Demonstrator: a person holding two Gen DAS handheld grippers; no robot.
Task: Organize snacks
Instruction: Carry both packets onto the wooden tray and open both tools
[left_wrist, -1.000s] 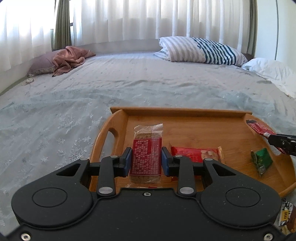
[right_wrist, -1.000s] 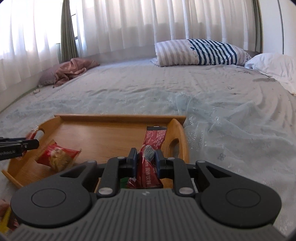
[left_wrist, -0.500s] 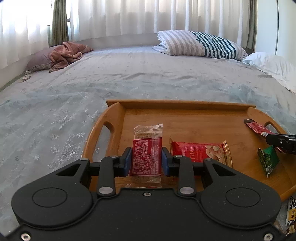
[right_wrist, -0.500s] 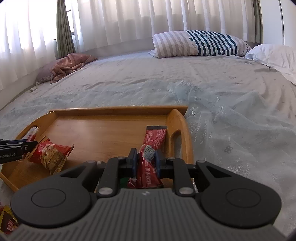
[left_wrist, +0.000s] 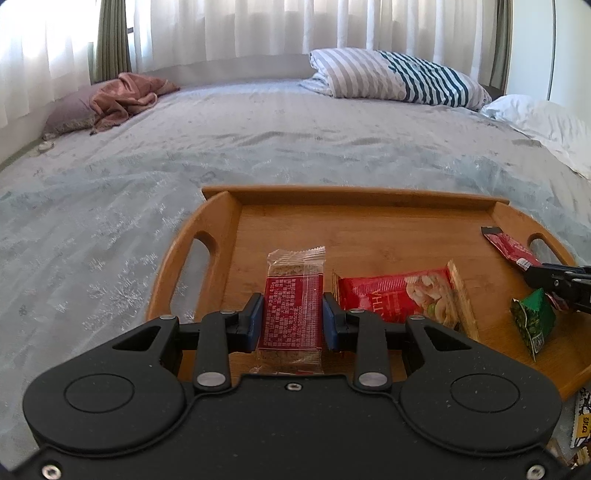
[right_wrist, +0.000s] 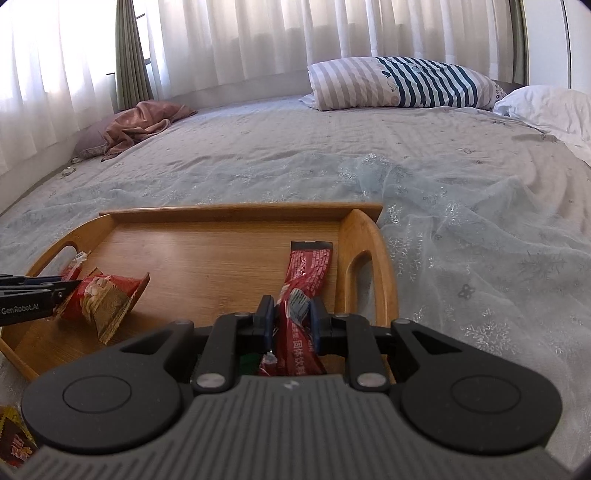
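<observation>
The left claw (left_wrist: 293, 317) is closed on a cracker bar (left_wrist: 291, 306) in a clear wrapper with a red label, its blue pads pressing the bar's two long edges. The bar's long axis runs straight ahead along the fingers, its crimped end pointing toward the far rim of the wooden tray (left_wrist: 354, 195), and it sits over the tray's left half, near the cut-out handle. Just right of it a red nut packet (left_wrist: 402, 295) lies on the tray floor, long axis crosswise, one end close beside the claw's right finger.

The right claw (right_wrist: 291, 325) is pinched nearly shut on a long red stick packet (right_wrist: 306, 269), gripping it near its middle. That packet's long axis also runs forward, leaning slightly to the right, with its dark sealed end pointing at the far rim; it lies beside the tray's right handle. Whether its far end rests on the wood I cannot tell.

A small green packet (left_wrist: 532, 325) lies on the tray just below the right claw in the left view. The tray rests on a bed (right_wrist: 461, 221) with a pale patterned cover. A striped pillow (right_wrist: 402, 83) lies at the far side.
</observation>
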